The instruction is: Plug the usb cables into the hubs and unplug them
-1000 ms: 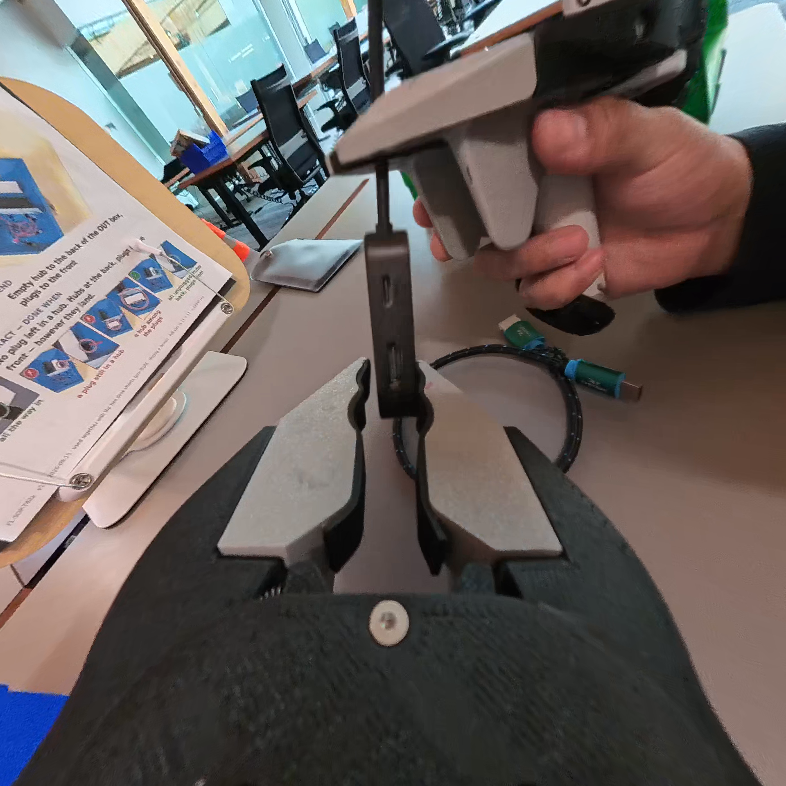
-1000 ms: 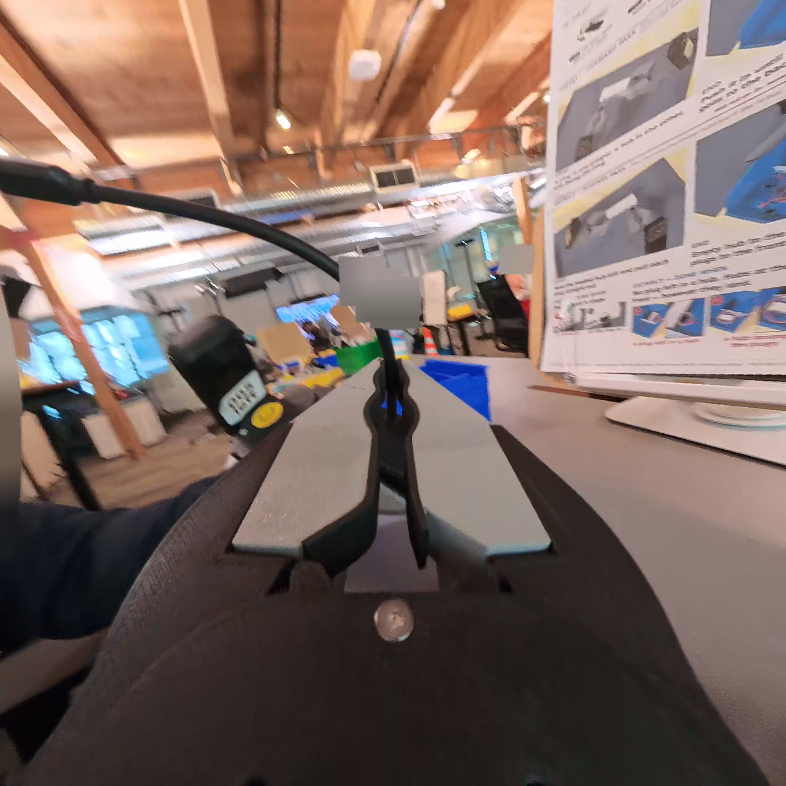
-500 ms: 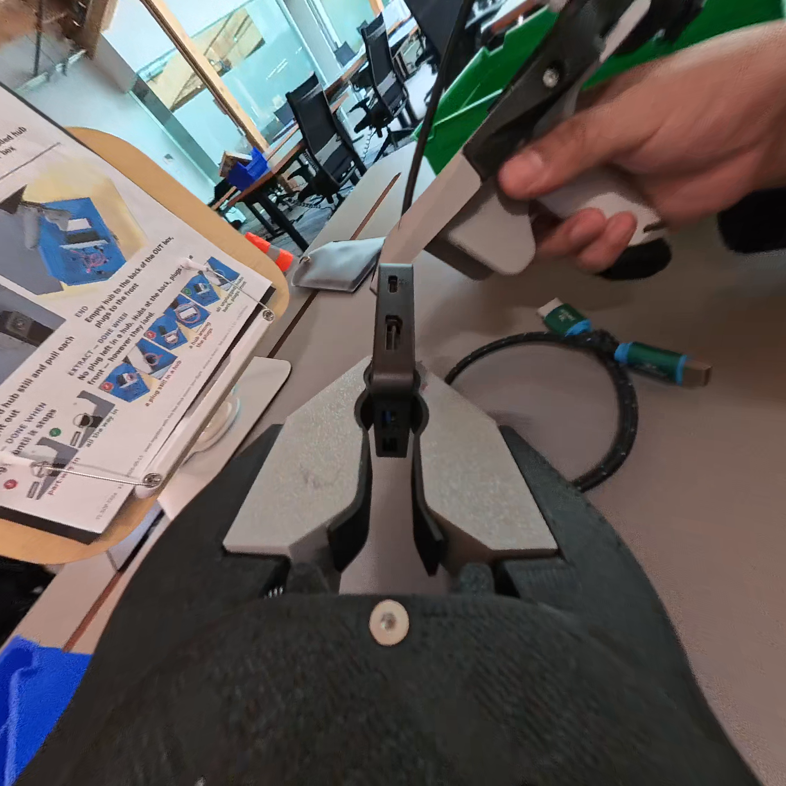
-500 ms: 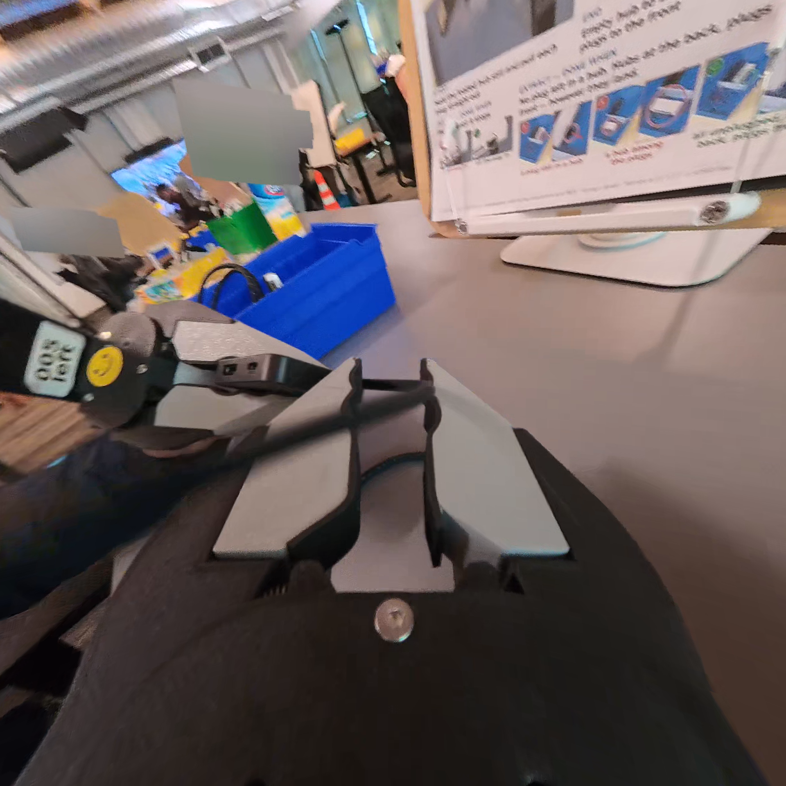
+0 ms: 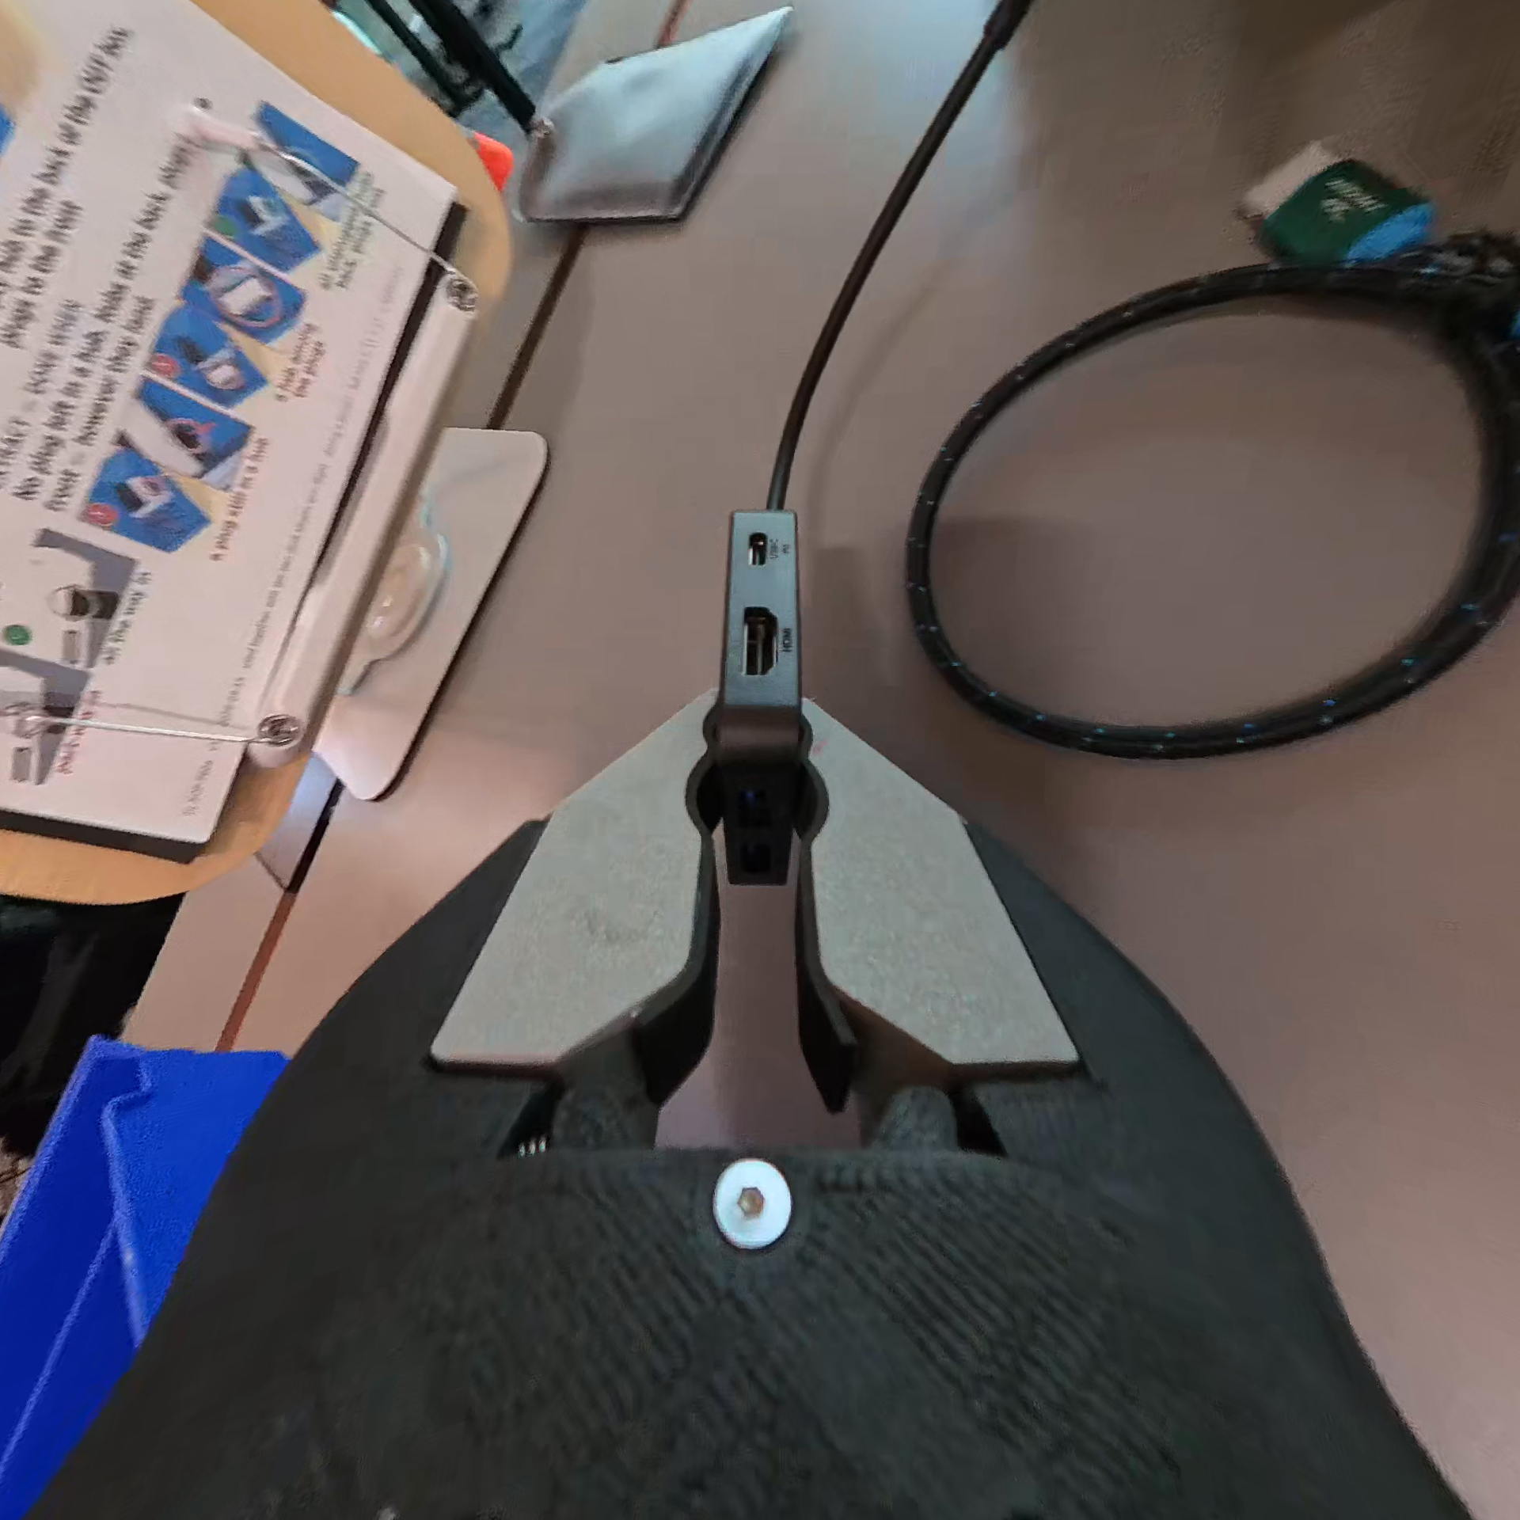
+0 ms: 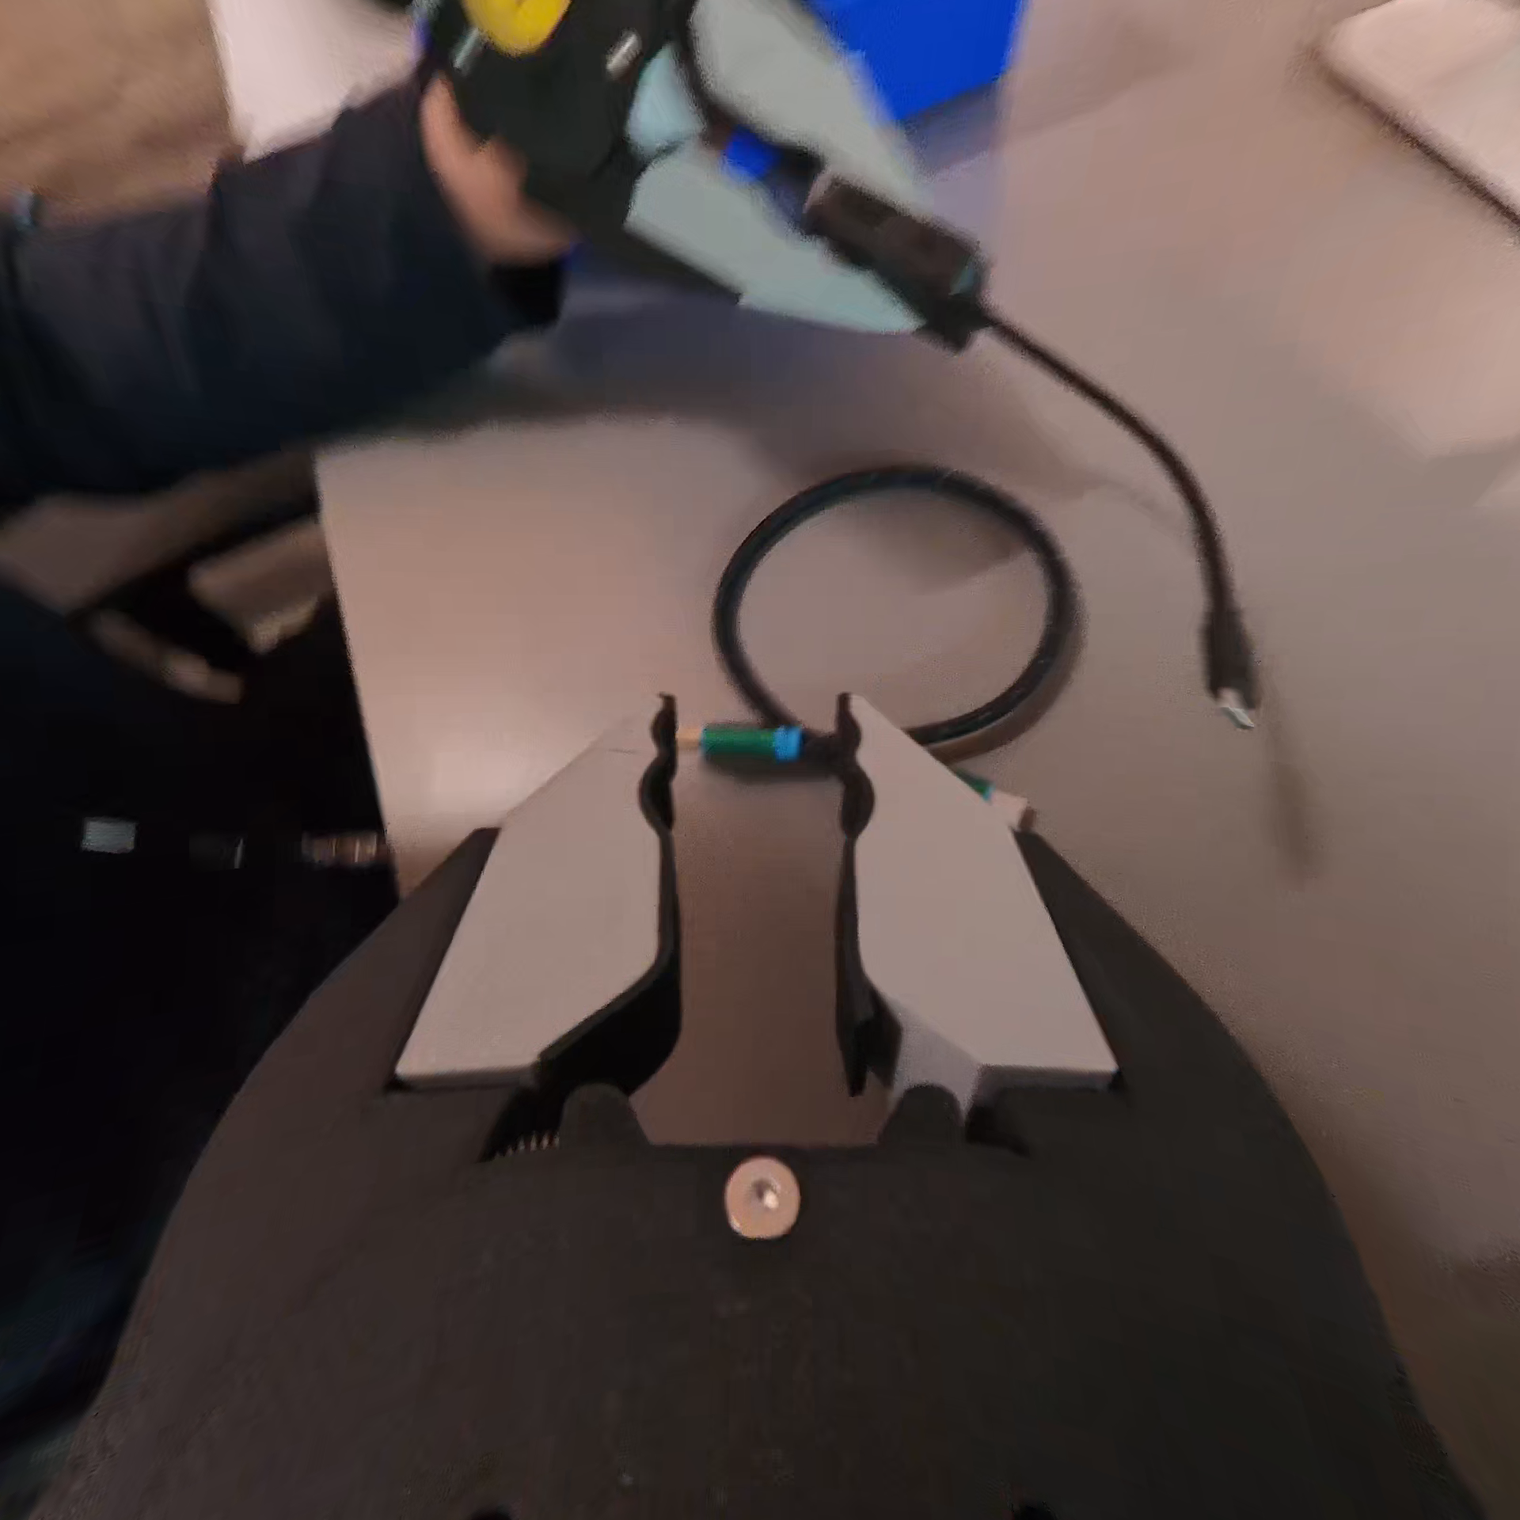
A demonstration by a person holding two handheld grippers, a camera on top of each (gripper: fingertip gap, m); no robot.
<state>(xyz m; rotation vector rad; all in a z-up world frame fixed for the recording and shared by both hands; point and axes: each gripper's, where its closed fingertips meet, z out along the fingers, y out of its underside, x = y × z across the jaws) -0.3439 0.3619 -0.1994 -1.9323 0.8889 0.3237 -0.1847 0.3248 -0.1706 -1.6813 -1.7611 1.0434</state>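
Note:
My left gripper (image 5: 757, 740) is shut on a dark grey hub (image 5: 761, 609), gripping its near end. The hub's ports face up and its thin black cable (image 5: 888, 206) runs away to the upper right. In the right wrist view the left gripper (image 6: 921, 304) holds the hub (image 6: 896, 238) above the table, and the thin cable's plug (image 6: 1230, 683) hangs free. My right gripper (image 6: 753, 715) is open and empty, low over a coiled black cable (image 6: 896, 473). That cable's green plug (image 6: 744, 744) lies just past the fingertips.
The coiled braided cable (image 5: 1151, 740) and a green plug (image 5: 1349, 214) lie on the grey table to the right. An instruction sheet on a board (image 5: 206, 329) with a white stand base (image 5: 461, 576) is at left. A grey pouch (image 5: 650, 123) lies behind. A blue bin (image 5: 82, 1234) sits at lower left. The left gripper's tips are roughly 20 cm from the right gripper's.
My right gripper let go of the hub's thin cable, opened, and swung down over the coiled cable. My left gripper tilted down toward the table with the hub still in it.

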